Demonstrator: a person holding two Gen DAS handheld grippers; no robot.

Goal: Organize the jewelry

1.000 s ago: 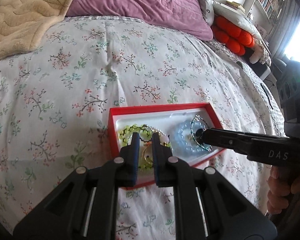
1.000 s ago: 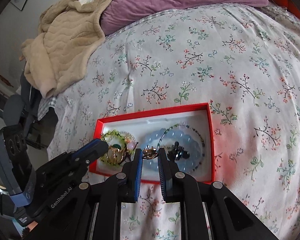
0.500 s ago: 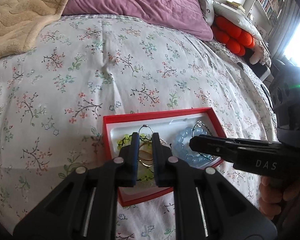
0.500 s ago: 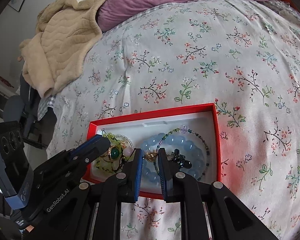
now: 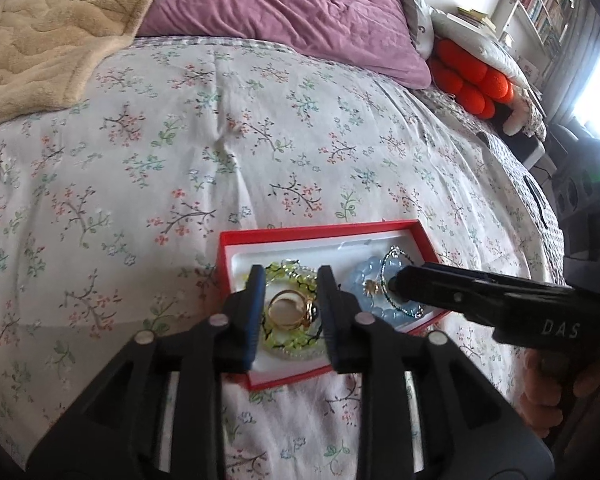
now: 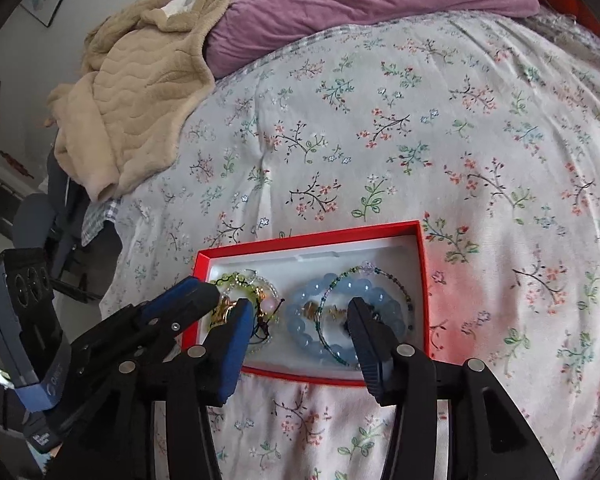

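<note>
A red jewelry box (image 5: 320, 232) (image 6: 308, 238) with a white lining lies on the floral bedspread. Its left half holds a yellow-green bead bracelet (image 5: 284, 340) (image 6: 236, 282) with a gold ring (image 5: 290, 312) lying on it. Its right half holds a pale blue bead bracelet (image 5: 364, 276) (image 6: 300, 320), a thin dark bead strand (image 6: 396, 284) and small gold pieces (image 6: 312, 308). My left gripper (image 5: 291, 280) is open, its fingers on either side of the gold ring. My right gripper (image 6: 298, 312) is open wide over the blue bracelet and shows in the left wrist view (image 5: 398, 282).
A beige blanket (image 6: 140, 92) and a purple duvet (image 5: 284, 12) lie at the head of the bed. An orange cushion (image 5: 472, 80) sits at the far right. The bed edge drops off at the left in the right wrist view.
Both grippers have opened; the left one let go of the gold ring, which now lies on the green bracelet. The small gold piece seen between the right fingers now lies inside the blue bracelet.
</note>
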